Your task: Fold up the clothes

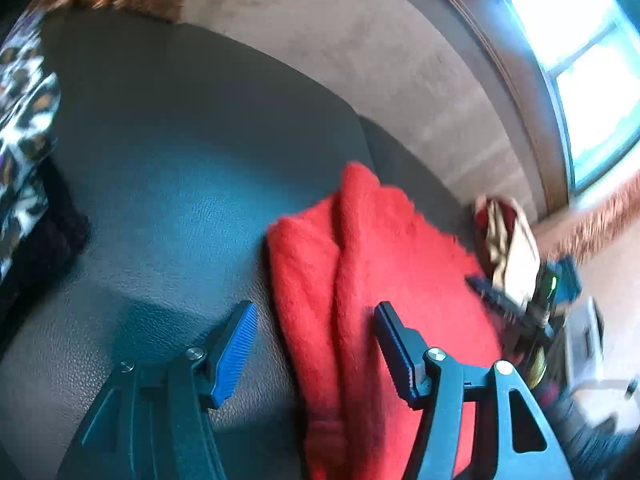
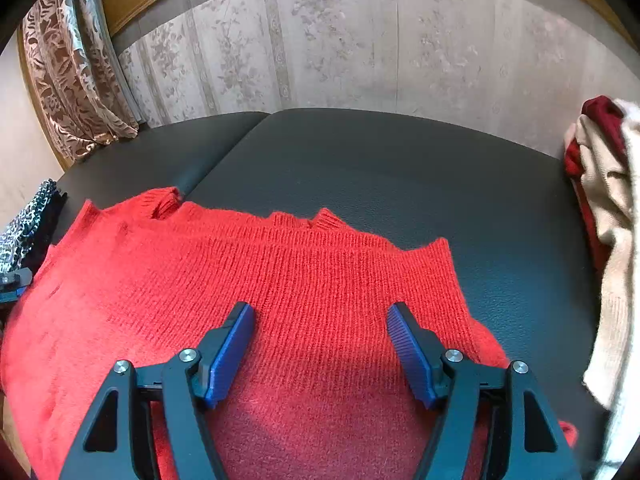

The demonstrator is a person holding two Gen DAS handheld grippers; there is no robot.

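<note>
1. Red sweater (image 2: 280, 280) is our landmark: we see this ribbed knit lying flat on the dark leather couch (image 2: 380, 168), its neckline and one cuff pointing toward the wallpapered wall (image 2: 340, 40). In the left wrist view the sweater (image 1: 380, 280) shows as thick folded layers with a rounded edge.
2. Beyond the sweater, the couch runs to the wall, and a seam between two cushions ends just by the cuff.
3. Left of the sweater, in the right wrist view, a patterned brown curtain (image 2: 68, 72) hangs past the couch's far corner.
4. Right of the sweater, apart from it, we see a pile of cream and dark red clothes (image 2: 604, 208) at the couch edge.
5. Left of the sweater, at the couch edge, lies a leopard-print cloth (image 2: 28, 224) with something black beside it.
6. Our right gripper (image 2: 320, 344) hangs over the near part of the sweater, jaws spread wide and gripping nothing; we cannot tell whether its tips touch the knit.
7. Our left gripper (image 1: 316, 348) is likewise spread and holds nothing: one blue pad (image 1: 236, 352) stands over bare couch just beside the sweater's folded edge, the other over the red knit.
</note>
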